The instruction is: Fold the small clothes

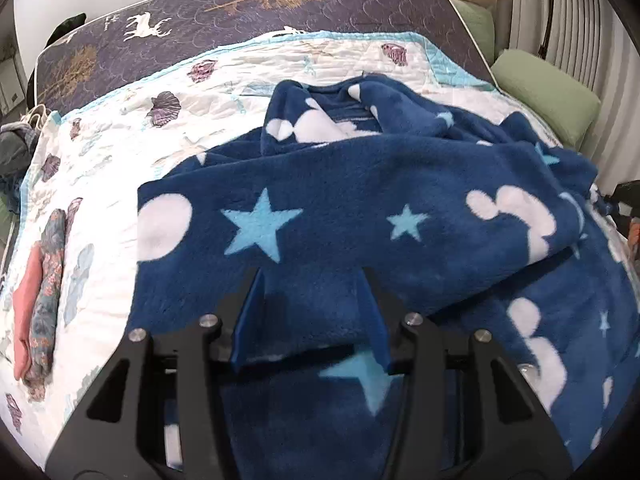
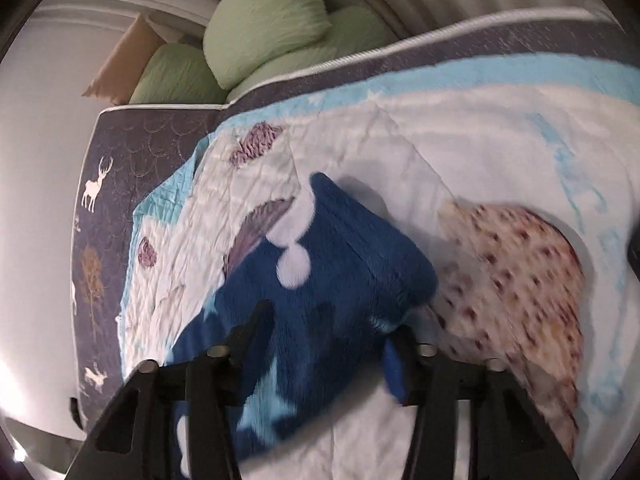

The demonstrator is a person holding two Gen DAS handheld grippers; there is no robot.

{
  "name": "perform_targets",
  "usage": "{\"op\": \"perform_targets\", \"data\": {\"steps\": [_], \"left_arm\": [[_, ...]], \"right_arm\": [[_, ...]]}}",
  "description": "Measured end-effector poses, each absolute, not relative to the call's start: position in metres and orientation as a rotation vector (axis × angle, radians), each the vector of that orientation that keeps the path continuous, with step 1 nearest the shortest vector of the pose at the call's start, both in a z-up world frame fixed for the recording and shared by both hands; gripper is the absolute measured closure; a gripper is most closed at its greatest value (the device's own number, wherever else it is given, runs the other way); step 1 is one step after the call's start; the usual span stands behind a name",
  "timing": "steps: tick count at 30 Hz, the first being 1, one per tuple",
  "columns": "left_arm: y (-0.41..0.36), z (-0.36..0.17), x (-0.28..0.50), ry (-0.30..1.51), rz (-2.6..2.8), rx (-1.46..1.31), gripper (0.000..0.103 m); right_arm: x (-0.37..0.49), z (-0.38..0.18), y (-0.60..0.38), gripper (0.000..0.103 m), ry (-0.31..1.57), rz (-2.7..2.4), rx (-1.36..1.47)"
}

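- Your left gripper [image 1: 310, 312] stands with its blue fingers [image 1: 248, 320] spread wide, and the blue fleece garment [image 1: 360, 208] fills the gap between them — a folded edge lies across that gap, but neither finger presses on it, so nothing is pinched.
- From that gripper the fleece runs out toward 12 and 2 o'clock in the left wrist view; a fold with two pale-blue stars and a white circle lies just past the fingertips, and more rumpled cloth piles up beyond it.
- Your right gripper [image 2: 326, 336] also has its jaws apart, with a bunched end of the same garment between them, reaching toward 12 o'clock; the picture is blurred, so you cannot tell whether either finger touches the cloth.
- At 2 o'clock of the right gripper, just beside the fleece, lies a cream dotted cloth [image 2: 524, 280].
- At 9 o'clock of the left gripper, well apart from the fleece, a pink and floral folded stack [image 1: 38, 300] rests on the white shell-print quilt [image 1: 132, 140].
- Farther off, the quilt ends on a dark deer-print mattress [image 1: 240, 4], and green pillows [image 2: 268, 20] sit past its edge.
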State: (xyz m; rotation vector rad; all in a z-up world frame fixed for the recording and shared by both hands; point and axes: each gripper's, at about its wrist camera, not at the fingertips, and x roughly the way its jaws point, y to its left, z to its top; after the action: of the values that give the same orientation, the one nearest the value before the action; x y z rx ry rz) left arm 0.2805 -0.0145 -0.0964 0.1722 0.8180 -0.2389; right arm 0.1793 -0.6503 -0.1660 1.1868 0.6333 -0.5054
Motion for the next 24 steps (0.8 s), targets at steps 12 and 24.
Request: {"op": "perform_targets", "data": {"steps": [12,24], "left_arm": [[0.017,-0.083,0.262,0.824,-0.256,-0.018,0.052],[0.036,-0.086,0.245,0.884,-0.386,-0.136,0.042]], "right_arm": [[0.215,0.024,-0.461,0.095,0.401,0.13,0.665],[0.219,-0.073,-0.18,0.09,0.904,0.516,0.146]]}}
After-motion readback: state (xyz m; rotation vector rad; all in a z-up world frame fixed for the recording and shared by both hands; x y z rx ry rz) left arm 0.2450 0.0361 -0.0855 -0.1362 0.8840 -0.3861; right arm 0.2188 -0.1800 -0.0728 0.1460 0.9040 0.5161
